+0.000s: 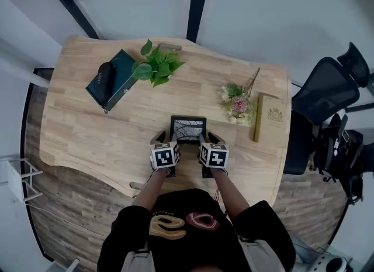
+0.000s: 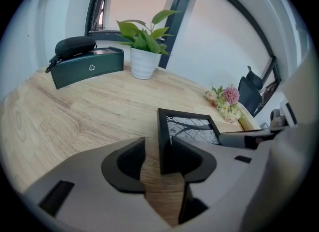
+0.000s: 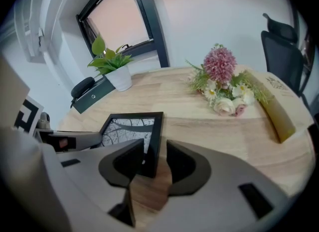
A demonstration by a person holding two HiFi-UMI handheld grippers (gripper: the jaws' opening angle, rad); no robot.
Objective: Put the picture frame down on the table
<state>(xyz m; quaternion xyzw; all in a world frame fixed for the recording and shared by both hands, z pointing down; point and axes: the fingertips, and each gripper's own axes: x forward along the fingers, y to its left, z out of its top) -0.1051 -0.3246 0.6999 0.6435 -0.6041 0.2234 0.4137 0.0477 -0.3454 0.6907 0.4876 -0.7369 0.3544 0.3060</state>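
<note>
The black picture frame with a tree-branch print lies flat on the wooden table, just ahead of the person. My left gripper straddles the frame's left edge; in the left gripper view the frame stands between the jaws of that gripper, with bare wood showing on the outer side. My right gripper straddles the right edge. In the right gripper view a gap shows between the frame and the outer jaw of that gripper. Both are open around the edges.
A dark green box with a black glasses case on it sits far left, beside a potted plant. A flower bunch and a tan box lie to the right. A black office chair stands beyond the table's right edge.
</note>
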